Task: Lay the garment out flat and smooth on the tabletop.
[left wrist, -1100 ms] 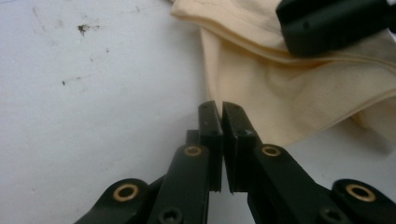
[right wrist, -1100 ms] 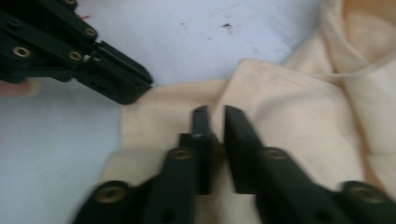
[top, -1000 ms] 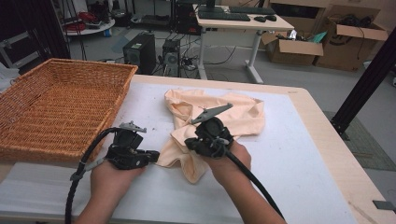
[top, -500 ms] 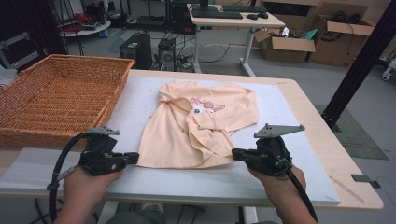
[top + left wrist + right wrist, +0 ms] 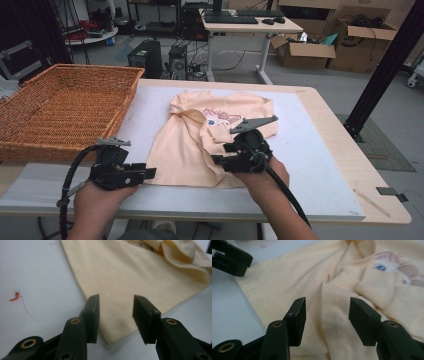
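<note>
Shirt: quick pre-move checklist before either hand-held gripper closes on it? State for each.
1. Left hand-held gripper open: ok, jaws apart in the left gripper view.
2. Shirt corner between the left jaws: ok, the hem corner lies in the gap.
3. Right hand-held gripper open: ok, jaws apart.
4. Fabric lined up for the right jaws: ok, a raised fold sits between them.
5. Shirt flat on the table: not ok, the upper part is folded and bunched over the print.
6. Basket apart from the shirt: ok, it stands at the table's left side.
</note>
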`<action>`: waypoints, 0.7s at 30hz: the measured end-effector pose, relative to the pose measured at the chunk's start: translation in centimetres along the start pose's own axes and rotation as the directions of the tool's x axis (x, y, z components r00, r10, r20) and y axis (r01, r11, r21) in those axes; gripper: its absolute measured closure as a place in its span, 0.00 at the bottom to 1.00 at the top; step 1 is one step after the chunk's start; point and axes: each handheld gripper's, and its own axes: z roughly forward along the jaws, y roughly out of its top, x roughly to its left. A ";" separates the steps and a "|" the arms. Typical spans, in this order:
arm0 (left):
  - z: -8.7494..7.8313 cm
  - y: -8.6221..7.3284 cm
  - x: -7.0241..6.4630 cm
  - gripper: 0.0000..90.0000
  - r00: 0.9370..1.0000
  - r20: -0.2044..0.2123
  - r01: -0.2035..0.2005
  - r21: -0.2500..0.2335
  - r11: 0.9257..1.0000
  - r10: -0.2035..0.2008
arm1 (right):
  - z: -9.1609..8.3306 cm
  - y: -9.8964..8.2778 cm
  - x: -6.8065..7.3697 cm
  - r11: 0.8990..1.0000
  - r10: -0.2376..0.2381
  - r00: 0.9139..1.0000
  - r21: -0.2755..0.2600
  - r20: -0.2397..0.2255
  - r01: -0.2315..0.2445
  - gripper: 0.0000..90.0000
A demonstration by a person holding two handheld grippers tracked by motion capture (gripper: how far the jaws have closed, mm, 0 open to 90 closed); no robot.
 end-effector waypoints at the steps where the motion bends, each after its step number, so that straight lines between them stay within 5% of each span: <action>1: 0.1 -0.1 -0.1 0.66 1.000 -0.003 -0.005 -0.012 1.000 0.005 | 0.9 -0.1 0.1 0.999 -0.007 1.000 0.045 0.014 0.006 0.61; 3: 0.1 -0.3 -0.2 0.67 1.000 -0.008 -0.012 -0.023 1.000 0.012 | 1.6 -0.8 0.2 0.996 -0.037 0.999 0.088 0.032 0.034 0.85; 4: 0.1 -0.4 -0.2 0.68 1.000 -0.011 -0.015 -0.029 0.999 0.015 | 1.0 -1.9 0.0 0.998 -0.040 0.998 0.051 0.052 0.038 1.00; 8: 0.1 -0.6 0.0 0.70 1.000 -0.003 -0.004 -0.039 0.999 0.004 | -1.3 -3.6 -1.3 1.000 0.021 0.998 -0.020 0.050 -0.020 1.00; 9: 0.1 -0.6 0.0 0.70 1.000 -0.005 -0.005 -0.038 0.999 0.005 | -3.5 -4.9 -2.5 0.996 0.073 0.996 -0.064 0.055 -0.069 1.00; 10: 0.1 -0.6 0.0 0.70 1.000 -0.005 -0.005 -0.038 0.999 0.005 | -3.5 -4.9 -2.5 0.996 0.073 0.996 -0.064 0.055 -0.069 1.00; 12: 0.2 -0.6 -0.1 0.70 1.000 -0.007 -0.008 -0.037 0.999 0.008 | -6.3 -6.5 -3.8 0.992 0.091 0.993 -0.092 0.080 -0.084 0.93; 17: 0.3 -0.6 -0.2 0.70 1.000 -0.007 0.005 -0.046 0.999 -0.005 | -6.8 -6.3 -3.7 0.993 0.085 0.993 -0.093 0.078 -0.078 0.74; 21: 0.4 -0.8 -0.4 0.68 1.000 -0.008 0.009 -0.059 0.998 -0.009 | -5.0 -5.0 -2.4 0.994 0.067 0.997 -0.091 0.048 -0.062 0.63</action>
